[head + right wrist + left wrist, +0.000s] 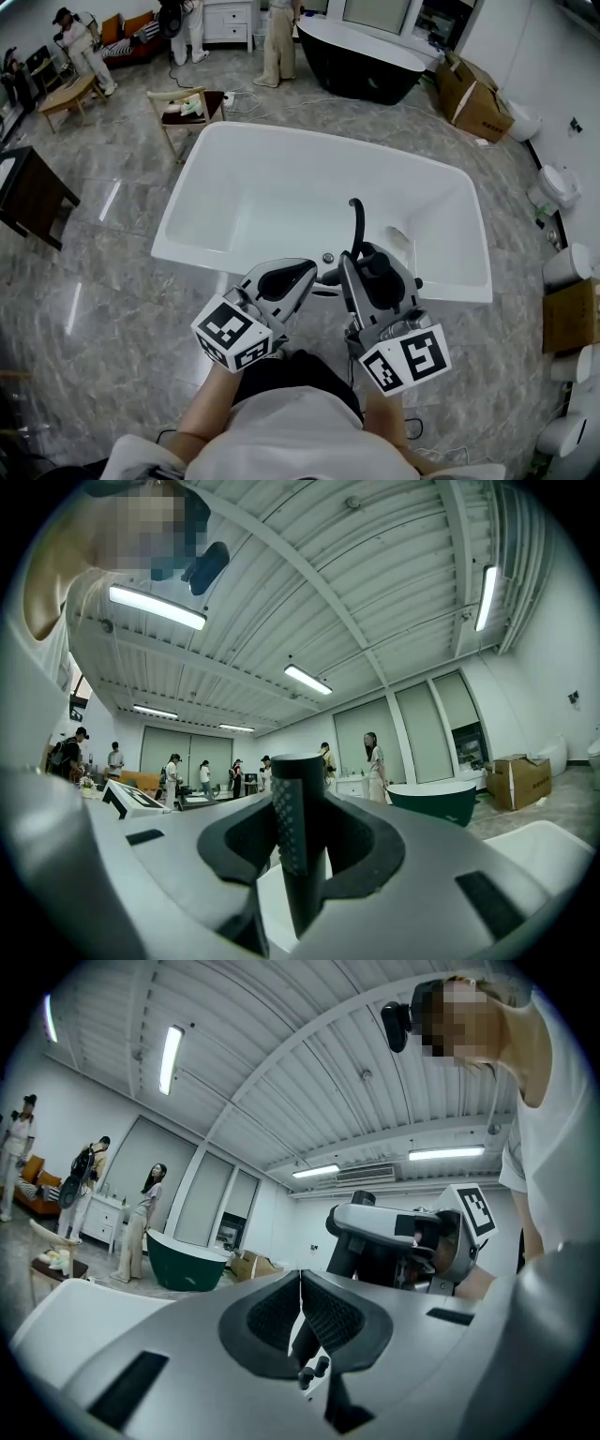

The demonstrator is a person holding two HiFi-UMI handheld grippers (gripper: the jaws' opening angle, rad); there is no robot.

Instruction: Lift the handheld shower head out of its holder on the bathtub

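The white bathtub (pixel 225 258) lies in front of me, and both grippers hover over its near rim. A black handheld shower head (pixel 356 223) rises from the fittings on that rim, and its black textured handle (pixel 298 855) stands upright between the right gripper's pads. My right gripper (pixel 367 262) (pixel 298 803) is shut on that handle. Just to its left, my left gripper (pixel 307 274) (pixel 300 1286) has its pads (pixel 330 1312) pressed together with nothing between them. The holder itself is hidden under the grippers.
A dark bathtub (pixel 361 61) stands at the back, with cardboard boxes (pixel 473 98) to its right. A wooden chair (pixel 183 112) is beyond the tub's far left corner. A dark table (pixel 33 192) is at the left, white toilets (pixel 561 183) line the right wall, and several people stand at the back.
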